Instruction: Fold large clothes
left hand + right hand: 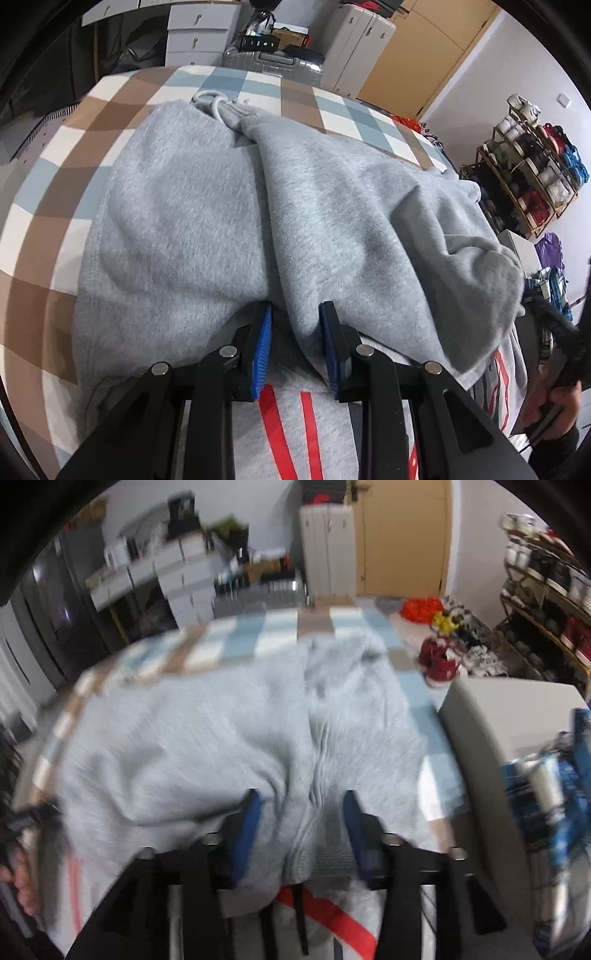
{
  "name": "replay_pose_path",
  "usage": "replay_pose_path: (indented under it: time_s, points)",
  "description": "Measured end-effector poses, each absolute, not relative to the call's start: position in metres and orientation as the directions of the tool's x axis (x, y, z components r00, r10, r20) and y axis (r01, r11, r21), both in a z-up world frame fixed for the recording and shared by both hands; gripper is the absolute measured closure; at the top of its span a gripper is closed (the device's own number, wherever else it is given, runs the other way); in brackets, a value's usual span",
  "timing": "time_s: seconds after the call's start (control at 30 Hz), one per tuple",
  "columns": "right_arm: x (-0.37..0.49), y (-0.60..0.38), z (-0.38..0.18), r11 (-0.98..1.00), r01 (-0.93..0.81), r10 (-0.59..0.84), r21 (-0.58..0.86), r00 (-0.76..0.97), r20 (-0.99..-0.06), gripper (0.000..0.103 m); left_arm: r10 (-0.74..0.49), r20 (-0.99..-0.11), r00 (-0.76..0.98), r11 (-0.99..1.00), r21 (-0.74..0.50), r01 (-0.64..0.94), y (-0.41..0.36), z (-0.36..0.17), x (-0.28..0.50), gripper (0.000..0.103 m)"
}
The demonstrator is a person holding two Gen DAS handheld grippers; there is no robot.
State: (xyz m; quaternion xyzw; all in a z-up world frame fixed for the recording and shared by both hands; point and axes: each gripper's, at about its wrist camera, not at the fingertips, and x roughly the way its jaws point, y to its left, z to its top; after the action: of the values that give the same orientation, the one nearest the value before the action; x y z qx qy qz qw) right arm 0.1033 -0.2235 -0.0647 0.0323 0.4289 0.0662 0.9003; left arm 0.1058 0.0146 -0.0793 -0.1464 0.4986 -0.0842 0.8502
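Note:
A large grey hoodie (192, 221) with red stripes lies spread on a checked bedcover (55, 173); its drawstring shows at the far end. My left gripper (295, 325) has its blue pads apart, with a fold of the grey fabric between them. In the blurred right wrist view the hoodie (184, 746) fills the middle. My right gripper (301, 812) also stands with pads apart around a ridge of the fabric. The other gripper and the hand holding it show at the right edge of the left wrist view (554, 354).
Beyond the bed stand white drawers (199, 33), a silver suitcase (273, 59) and a wooden door (402, 535). A shoe rack (532, 173) stands to the right. A white box (517, 731) sits at the bed's right side.

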Motion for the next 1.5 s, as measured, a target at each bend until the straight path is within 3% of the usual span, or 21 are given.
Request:
replay_pose_path:
  time_s: [0.07,0.17,0.3,0.4,0.43,0.47,0.5,0.7,0.87,1.0,1.07,1.13,1.23,1.37,1.4,1.47,1.5]
  points:
    - [0.089,-0.223,-0.042,0.98,-0.119,0.198,0.16,0.684,-0.703,0.042,-0.284,-0.814,0.507,0.946,-0.323,0.012,0.014,-0.071,0.101,0.082]
    - [0.079,-0.204,-0.027,0.963,-0.202,0.269,0.179,0.686,-0.676,0.041,-0.286,-0.8,0.527,0.947,-0.32,0.028,0.012,-0.064,0.096,0.082]
    - [0.079,-0.154,-0.04,0.917,-0.342,0.381,0.207,0.59,-0.712,0.041,-0.277,-0.801,0.53,0.951,-0.309,0.03,0.012,-0.063,0.095,0.08]
    - [0.086,-0.12,-0.064,0.904,-0.382,0.386,0.192,0.537,-0.75,0.043,-0.285,-0.811,0.511,0.946,-0.323,0.017,0.016,-0.068,0.097,0.08]
    - [0.089,-0.111,-0.07,0.907,-0.383,0.374,0.178,0.532,-0.76,0.049,-0.286,-0.813,0.508,0.946,-0.324,0.014,0.017,-0.069,0.097,0.08]
    - [0.092,-0.106,-0.074,0.907,-0.383,0.37,0.175,0.527,-0.765,0.081,-0.289,-0.814,0.505,0.944,-0.329,0.011,0.019,-0.07,0.098,0.08]
    - [0.095,-0.099,-0.076,0.908,-0.385,0.362,0.166,0.521,-0.773,0.094,-0.293,-0.813,0.503,0.942,-0.335,0.007,0.022,-0.071,0.099,0.08]
    - [0.103,-0.104,-0.026,0.902,-0.404,0.389,0.154,0.602,-0.697,0.1,-0.321,-0.812,0.487,0.923,-0.383,-0.031,0.035,-0.074,0.1,0.08]
    - [0.072,-0.089,-0.005,0.831,-0.535,0.486,0.154,0.563,-0.668,0.1,-0.338,-0.798,0.499,0.906,-0.42,-0.058,0.043,-0.07,0.099,0.08]
    - [0.045,-0.066,-0.063,0.791,-0.607,0.412,0.077,0.435,-0.801,0.1,-0.349,-0.789,0.506,0.901,-0.432,-0.051,0.045,-0.067,0.096,0.08]
    - [0.043,-0.066,-0.097,0.807,-0.586,0.361,0.079,0.383,-0.85,0.1,-0.346,-0.791,0.505,0.903,-0.426,-0.049,0.044,-0.068,0.096,0.08]
    - [0.045,-0.077,-0.109,0.823,-0.546,0.404,0.156,0.37,-0.837,0.1,-0.348,-0.794,0.499,0.905,-0.424,-0.045,0.043,-0.069,0.095,0.08]
    - [0.051,-0.095,-0.106,0.843,-0.469,0.442,0.262,0.328,-0.835,0.1,-0.345,-0.8,0.491,0.911,-0.412,-0.032,0.04,-0.07,0.094,0.08]
    - [0.044,-0.106,-0.085,0.839,-0.475,0.46,0.266,0.358,-0.812,0.095,-0.331,-0.81,0.484,0.926,-0.377,0.003,0.033,-0.07,0.095,0.08]
    - [0.042,-0.111,-0.075,0.837,-0.473,0.478,0.276,0.385,-0.789,0.09,-0.329,-0.811,0.485,0.929,-0.371,0.01,0.032,-0.069,0.095,0.08]
    - [0.044,-0.117,-0.062,0.847,-0.459,0.481,0.27,0.441,-0.758,0.057,-0.315,-0.817,0.483,0.938,-0.345,0.027,0.027,-0.069,0.094,0.08]
    - [0.046,-0.117,-0.056,0.855,-0.454,0.471,0.251,0.476,-0.742,0.05,-0.305,-0.821,0.482,0.943,-0.332,0.031,0.025,-0.07,0.094,0.08]
